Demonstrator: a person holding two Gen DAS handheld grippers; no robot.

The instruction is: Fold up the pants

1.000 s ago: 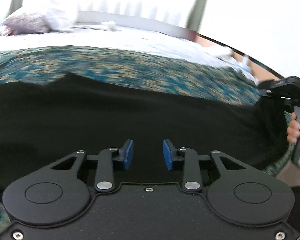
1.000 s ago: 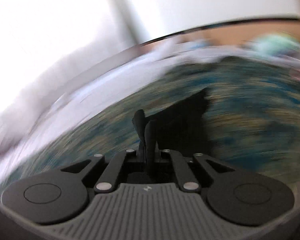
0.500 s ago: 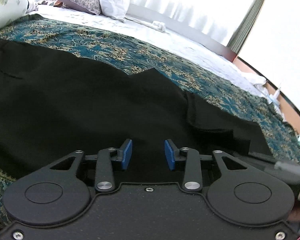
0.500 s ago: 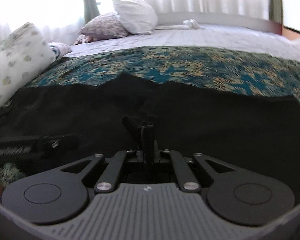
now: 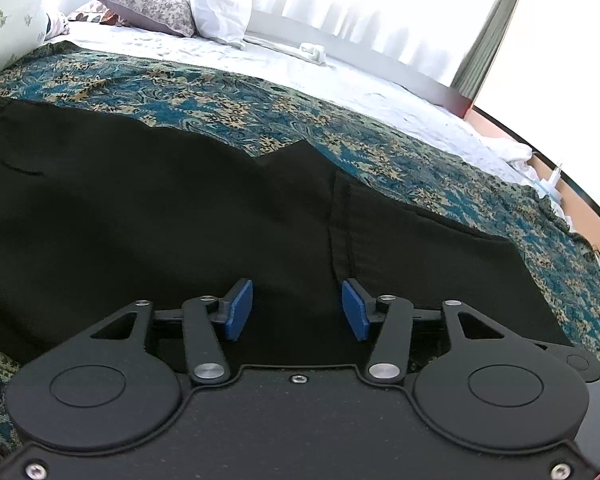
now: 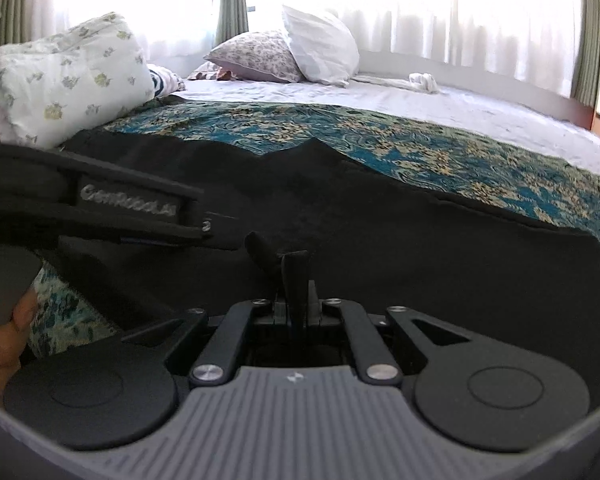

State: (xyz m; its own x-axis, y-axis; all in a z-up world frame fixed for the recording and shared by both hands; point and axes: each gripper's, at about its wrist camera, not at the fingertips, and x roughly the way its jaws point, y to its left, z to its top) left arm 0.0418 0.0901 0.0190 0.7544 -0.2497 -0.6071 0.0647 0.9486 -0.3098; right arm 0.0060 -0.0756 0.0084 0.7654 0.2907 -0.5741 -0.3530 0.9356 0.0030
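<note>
Black pants (image 5: 180,220) lie spread across the teal patterned bedspread (image 5: 340,128). A folded-over layer with a stitched hem edge (image 5: 338,224) lies on top at the right. My left gripper (image 5: 296,310) hovers low over the near edge of the pants. Its jaws are opening, the blue pads (image 5: 238,308) stand apart, and fabric lies beneath them without being pinched. My right gripper (image 6: 294,276) is shut, with a small tuck of the black pants (image 6: 420,248) standing up between its fingers. The left tool's black body (image 6: 100,208) sits just to its left.
A person's hand (image 6: 4,340) holds the left tool's handle. A floral pillow (image 6: 68,76), a patterned cushion (image 6: 256,56) and a white pillow (image 6: 320,44) sit at the head of the bed. White sheet (image 5: 340,76) covers the far side, with curtains behind.
My right gripper swung fast across the bed with black fabric in it and settled low beside the left tool. The left gripper's pads have spread wider apart.
</note>
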